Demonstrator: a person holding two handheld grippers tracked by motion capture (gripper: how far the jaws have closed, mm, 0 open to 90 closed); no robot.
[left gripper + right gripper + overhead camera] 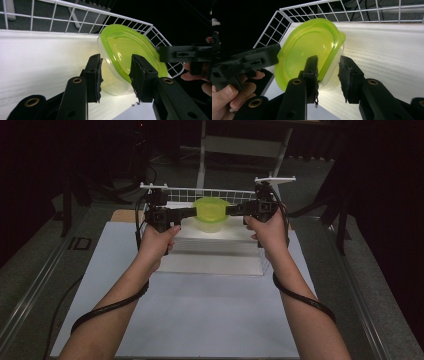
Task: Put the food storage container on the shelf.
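A clear plastic tub (212, 221) with a glossy lime-green lid (210, 209) sits on a white, faintly grained board (210, 255) by a wire rack (200, 194).

Left gripper (115, 75) and right gripper (328, 75) both stand part open, jaws straddling the tub's rim from opposite sides; whether they touch it I can't tell.

Count, high view:
- 1 clear plastic tub with a lime-green lid (211, 213); the same single tub is seen in both gripper views.
- 1 white wire rack (210, 195) behind it.
- 1 pale raised platform (210, 255).
- 1 white tabletop sheet (200, 320).
- 2 black two-jaw grippers: left gripper (186, 211), right gripper (235, 210).
- 2 hands: left hand (156, 242), right hand (270, 232).
- 2 black cables, one per forearm.
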